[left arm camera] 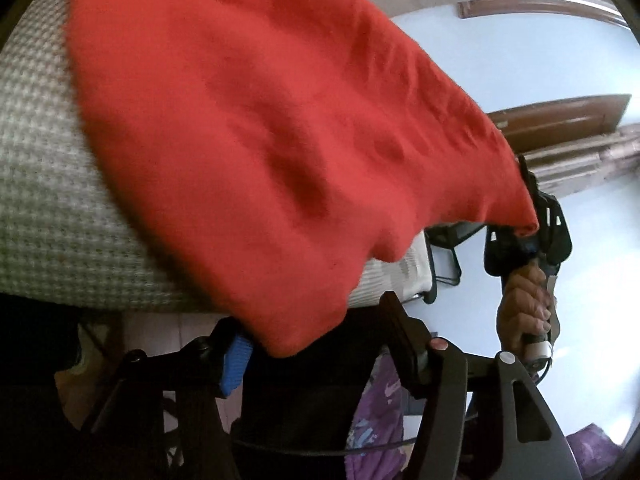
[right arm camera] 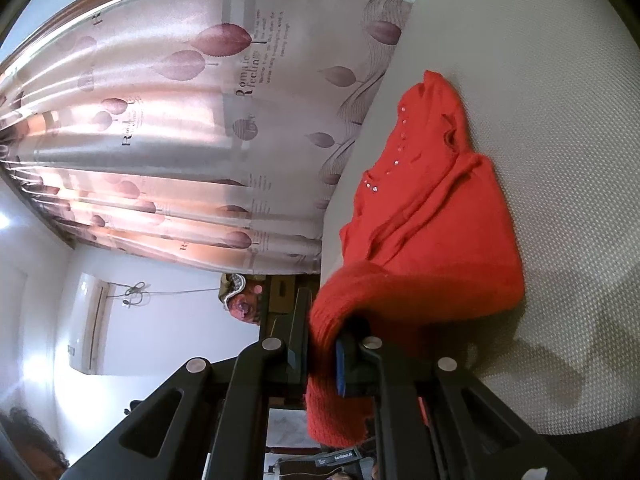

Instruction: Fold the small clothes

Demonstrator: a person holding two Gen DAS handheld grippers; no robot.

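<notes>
A red knit garment (left arm camera: 256,132) hangs stretched between both grippers over the checked bed cover (left arm camera: 44,200). In the left wrist view my left gripper (left arm camera: 316,356) has the garment's lower corner draped between its fingers; the blue pad (left arm camera: 236,364) stands apart from the other finger, so the grip is unclear. My right gripper (left arm camera: 532,224) pinches the garment's far corner there. In the right wrist view my right gripper (right arm camera: 324,356) is shut on the red hem, and the rest of the garment (right arm camera: 432,208), with a row of small buttons, lies on the bed.
A leaf-printed curtain (right arm camera: 180,140) hangs beside the bed. A white wall air conditioner (right arm camera: 90,324) is in the right wrist view. Purple clothing (left arm camera: 376,420) lies below the left gripper. A dark chair frame (left arm camera: 444,256) stands by the bed edge.
</notes>
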